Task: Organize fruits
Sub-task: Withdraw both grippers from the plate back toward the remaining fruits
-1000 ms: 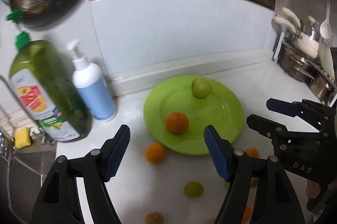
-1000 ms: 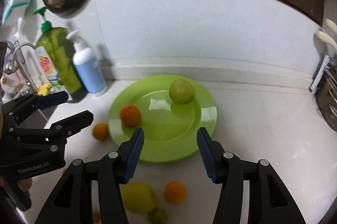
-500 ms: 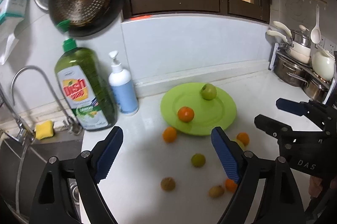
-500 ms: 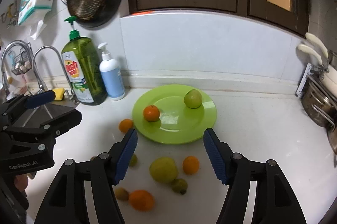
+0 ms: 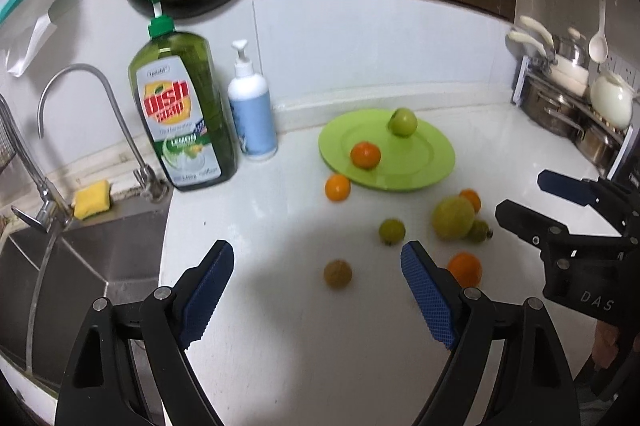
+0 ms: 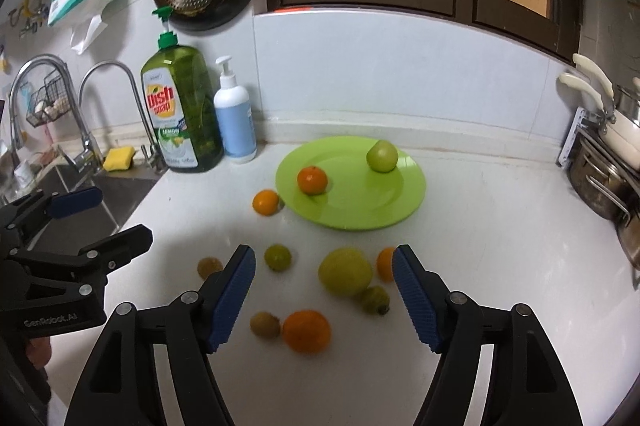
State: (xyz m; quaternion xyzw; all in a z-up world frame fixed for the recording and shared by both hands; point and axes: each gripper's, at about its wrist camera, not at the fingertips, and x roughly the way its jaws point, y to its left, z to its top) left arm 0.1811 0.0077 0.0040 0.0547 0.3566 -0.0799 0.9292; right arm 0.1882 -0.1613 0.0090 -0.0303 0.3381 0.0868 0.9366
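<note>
White kitchen counter (image 6: pixel 480 226) beside a steel sink (image 5: pixel 80 258) carries a round lime-green plate (image 6: pixel 360 210) holding one orange mandarin (image 6: pixel 312 180) and one green apple (image 6: pixel 382 156). Seven more fruits lie loose nearer. Left gripper (image 5: pixel 316 290) stands wide and empty; right gripper (image 6: pixel 323 292) is opening, gripping nothing.

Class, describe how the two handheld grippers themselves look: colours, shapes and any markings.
Both are black, angular two-finger clamps with silver rivets and blue ribbed pads. The left gripper carries the white lettering "GenRobot.AI" on its side, seen in the right view; the right gripper reads "DAS" in the left view. No cables or sleeves show.
</note>
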